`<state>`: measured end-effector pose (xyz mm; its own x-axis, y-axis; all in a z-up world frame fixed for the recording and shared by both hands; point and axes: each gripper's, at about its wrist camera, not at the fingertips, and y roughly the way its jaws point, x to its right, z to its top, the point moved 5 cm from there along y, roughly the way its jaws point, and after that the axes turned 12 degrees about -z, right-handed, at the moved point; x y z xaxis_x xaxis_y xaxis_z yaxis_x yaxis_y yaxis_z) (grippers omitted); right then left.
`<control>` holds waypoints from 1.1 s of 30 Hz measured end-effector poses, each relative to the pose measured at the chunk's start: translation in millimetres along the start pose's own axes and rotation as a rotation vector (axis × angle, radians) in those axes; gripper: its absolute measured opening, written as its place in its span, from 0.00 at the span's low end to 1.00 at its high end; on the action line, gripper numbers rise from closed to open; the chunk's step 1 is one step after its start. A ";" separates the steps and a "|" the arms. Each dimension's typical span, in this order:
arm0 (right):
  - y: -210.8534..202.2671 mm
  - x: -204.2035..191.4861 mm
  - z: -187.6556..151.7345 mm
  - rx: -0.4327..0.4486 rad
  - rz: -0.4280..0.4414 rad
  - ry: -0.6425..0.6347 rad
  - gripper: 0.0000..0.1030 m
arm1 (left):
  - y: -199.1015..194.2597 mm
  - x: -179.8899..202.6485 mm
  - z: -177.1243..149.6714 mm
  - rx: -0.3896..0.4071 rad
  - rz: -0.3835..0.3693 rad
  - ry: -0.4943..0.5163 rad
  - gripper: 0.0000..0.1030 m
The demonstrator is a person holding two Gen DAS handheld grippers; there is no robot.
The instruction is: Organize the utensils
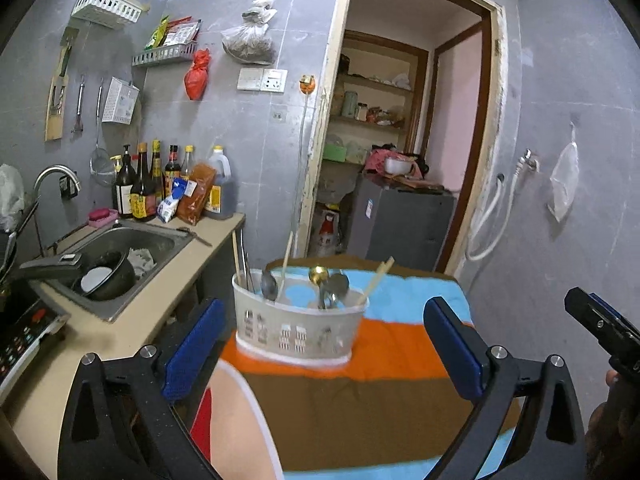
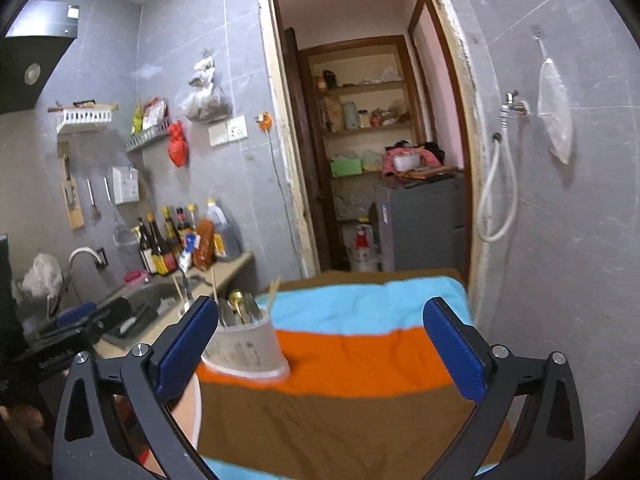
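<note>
A white slotted utensil basket (image 1: 300, 330) stands on a striped cloth (image 1: 360, 408) of blue, orange and brown. It holds several spoons (image 1: 269, 286), among them a gold one (image 1: 318, 276), and chopsticks (image 1: 376, 278). My left gripper (image 1: 324, 344) is open, its blue pads wide apart, with the basket ahead of them and untouched. In the right wrist view the basket (image 2: 246, 346) sits just right of the left pad, with the spoons (image 2: 236, 308) standing in it. My right gripper (image 2: 320, 346) is open with nothing between its fingers. Its dark body (image 1: 604, 332) shows at the left view's right edge.
A steel sink (image 1: 120, 256) with a black pot sits in the counter (image 1: 132, 340) to the left. Sauce bottles (image 1: 160, 188) line the wall behind it. A stove panel (image 1: 24, 332) is at far left. An open doorway (image 2: 380, 160) leads to shelves and a grey fridge (image 2: 420, 224).
</note>
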<state>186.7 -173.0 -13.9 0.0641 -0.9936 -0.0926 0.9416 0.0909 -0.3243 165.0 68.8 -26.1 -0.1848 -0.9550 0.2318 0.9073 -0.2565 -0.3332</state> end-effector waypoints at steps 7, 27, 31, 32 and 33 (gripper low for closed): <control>-37.8 9.9 -27.9 -0.042 -0.012 -0.030 1.00 | -26.4 15.7 -35.0 -0.060 0.010 0.017 0.95; -79.6 34.3 -59.5 -0.060 -0.070 -0.024 1.00 | -67.7 42.3 -72.8 -0.018 0.029 0.080 0.95; -80.6 35.8 -60.2 -0.058 -0.067 -0.027 1.00 | -66.3 44.5 -69.9 -0.016 0.024 0.078 0.95; -80.7 37.0 -59.9 -0.057 -0.067 -0.028 1.00 | -66.3 45.2 -70.2 -0.016 0.023 0.078 0.95; -80.6 37.9 -59.1 -0.057 -0.066 -0.028 1.00 | -66.2 45.9 -70.2 -0.016 0.023 0.077 0.95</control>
<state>93.7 -214.0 -47.0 0.0124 -0.9990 -0.0427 0.9238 0.0278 -0.3818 69.9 31.5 -57.5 -0.1931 -0.9691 0.1535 0.9055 -0.2363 -0.3525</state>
